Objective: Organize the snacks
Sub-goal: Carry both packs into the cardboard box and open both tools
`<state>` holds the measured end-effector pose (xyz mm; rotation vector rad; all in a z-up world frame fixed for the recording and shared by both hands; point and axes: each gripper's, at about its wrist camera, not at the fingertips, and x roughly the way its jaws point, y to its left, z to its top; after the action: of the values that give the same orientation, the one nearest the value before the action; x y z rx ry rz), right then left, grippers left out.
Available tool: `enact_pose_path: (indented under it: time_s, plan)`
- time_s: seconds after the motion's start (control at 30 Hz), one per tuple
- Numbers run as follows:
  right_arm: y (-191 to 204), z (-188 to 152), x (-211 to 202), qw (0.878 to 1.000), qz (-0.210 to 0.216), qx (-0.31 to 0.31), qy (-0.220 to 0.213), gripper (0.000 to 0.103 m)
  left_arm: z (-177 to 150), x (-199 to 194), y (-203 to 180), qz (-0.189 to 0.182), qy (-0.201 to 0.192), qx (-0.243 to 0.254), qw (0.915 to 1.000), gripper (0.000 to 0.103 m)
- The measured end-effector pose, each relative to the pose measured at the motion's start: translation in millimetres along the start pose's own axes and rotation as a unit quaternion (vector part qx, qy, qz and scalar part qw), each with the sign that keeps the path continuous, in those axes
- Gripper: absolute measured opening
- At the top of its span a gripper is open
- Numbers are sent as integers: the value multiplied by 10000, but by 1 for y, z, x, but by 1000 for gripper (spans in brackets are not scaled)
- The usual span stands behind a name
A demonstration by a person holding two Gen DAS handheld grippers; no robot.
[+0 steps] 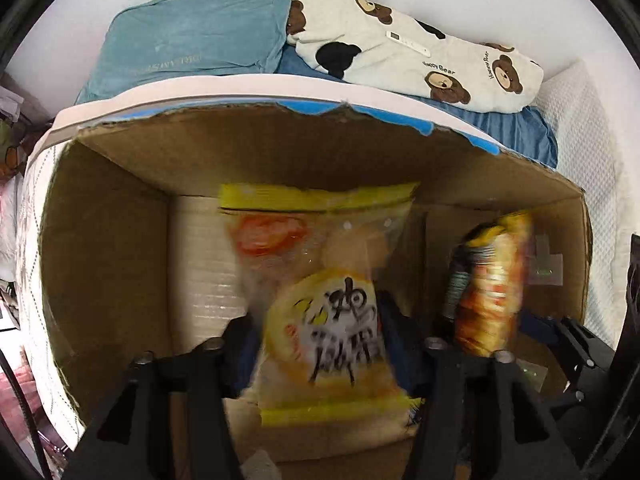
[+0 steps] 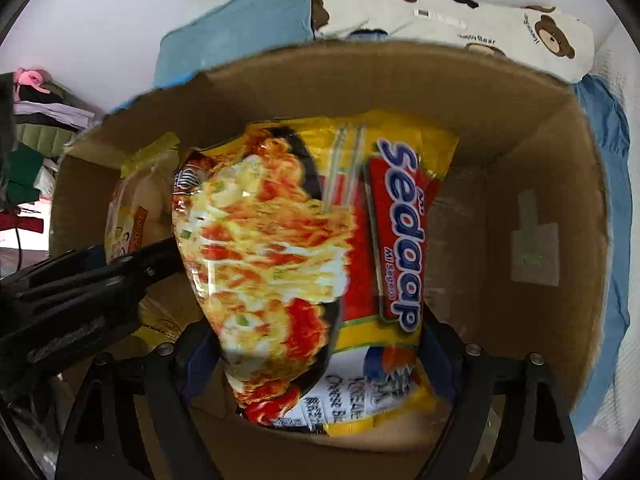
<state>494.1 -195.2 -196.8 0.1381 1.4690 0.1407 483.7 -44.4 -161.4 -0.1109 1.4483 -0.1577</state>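
Both tongs are over an open cardboard box (image 1: 120, 208) that sits on a bed, and each is closed on a packet.

Left tongs (image 1: 320, 340): clamped on a yellow bun bag (image 1: 324, 308), gripped at its lower half with the sealed top edge standing upward. The bag hangs inside the box mouth, near the back wall. The image is blurred, so the exact bite of the fingers cannot be read.

Right tongs (image 2: 320, 356): closed on a Sedaap noodle pack (image 2: 320, 248), held near its lower end. The pack stands tall, to the right of the bun bag, and also inside the box opening. In the left view it appears edge-on, just beside the bag; whether they touch cannot be told.

Surroundings: a teal pillow (image 1: 188, 36) and a bear-print pillow (image 1: 420, 56) lie behind the box. Some items lie on the box floor, too dim to identify.

Risks, as judged:
- Both packets are soft and gripped low. The upper halves may flop or fold on release, leaving them slumped rather than standing.
- The two tongs work close together; a collision could knock either packet loose.
- A hard squeeze could crush the noodles or the bun.
- Releasing before a packet rests on the floor or against a wall would let it topple.
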Motion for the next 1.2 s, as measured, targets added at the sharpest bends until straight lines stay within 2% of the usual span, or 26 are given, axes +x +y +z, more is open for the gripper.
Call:
enact_pose_path:
  time_s: [0.03, 0.07, 0.3, 0.47, 0.67, 0.9, 1.2]
  plan:
    - [1, 9, 3, 10000, -53, -36, -63, 100, 0, 1, 0, 24, -7, 20, 10000, 90]
    - [1, 11, 3, 9999, -63, -71, -121, 100, 0, 1, 1, 32, -23, 37, 10000, 99]
    - [-3, 2, -1, 9997, -118, -84, -218, 100, -13, -6, 0, 111, -167, 230, 9995, 99]
    - [-8, -35, -18, 9989, -153, 37, -439, 100, -33, -19, 2, 341, -491, 217, 9980, 99]
    - [-10, -73, -44, 9967, -313, 35, -753, 100, -63, -44, 6, 414, -967, 177, 9943, 99]
    - [-4, -115, -80, 9897, -563, -83, -1315, 100, -100, -83, -1, 555, -1632, 281, 9846, 99]
    - [9, -169, -142, 9750, -604, -162, -2134, 100, -157, -136, -8, 534, -2416, 249, 9686, 99]
